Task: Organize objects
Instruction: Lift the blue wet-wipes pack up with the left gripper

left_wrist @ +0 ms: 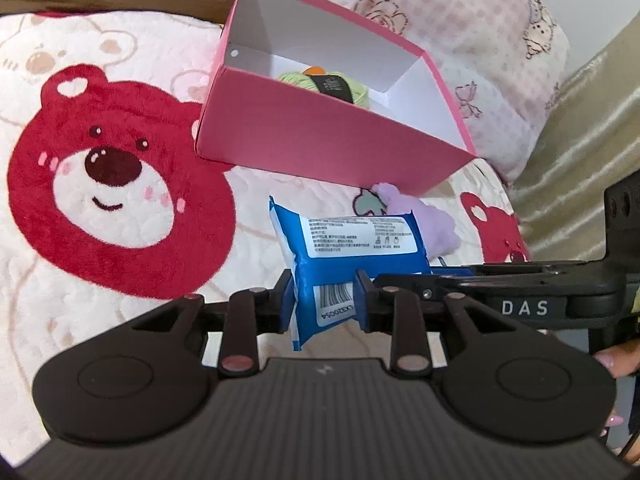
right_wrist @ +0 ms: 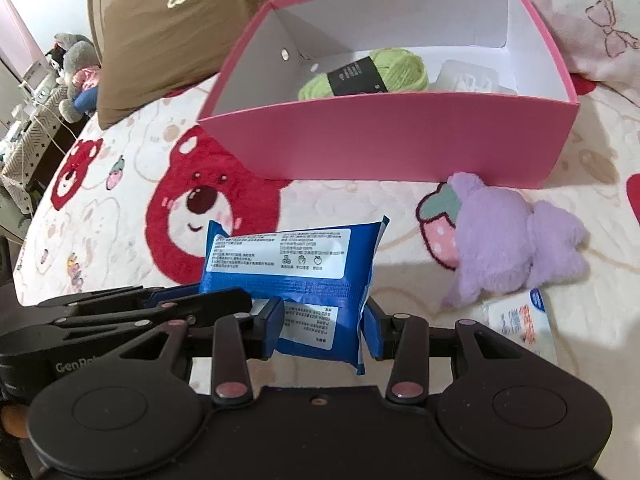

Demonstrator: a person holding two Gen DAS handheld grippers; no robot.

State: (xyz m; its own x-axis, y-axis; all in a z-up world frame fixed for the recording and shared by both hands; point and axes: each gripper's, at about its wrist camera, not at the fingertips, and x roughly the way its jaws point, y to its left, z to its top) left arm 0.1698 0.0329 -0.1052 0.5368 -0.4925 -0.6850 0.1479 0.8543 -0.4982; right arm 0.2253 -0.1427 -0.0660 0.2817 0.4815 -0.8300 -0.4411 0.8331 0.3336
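A blue wipes pack (left_wrist: 344,252) with a white label is held above the bed, in front of a pink box (left_wrist: 320,136). My left gripper (left_wrist: 326,300) is shut on one end of the pack. My right gripper (right_wrist: 324,324) is shut on the other end of the same pack (right_wrist: 292,264). The pink box (right_wrist: 392,140) is open and holds a green yarn ball (right_wrist: 384,68) and a clear plastic item (right_wrist: 468,76). A purple plush toy (right_wrist: 508,240) lies on the bed right of the pack, near the box's front wall.
A bear-print blanket (left_wrist: 112,184) covers the bed. A white-and-blue packet (right_wrist: 524,320) lies at the right, beside my right gripper. A brown pillow (right_wrist: 180,32) and a pink pillow (left_wrist: 480,32) lie behind the box. Beside the bed stands furniture with stuffed toys (right_wrist: 76,76).
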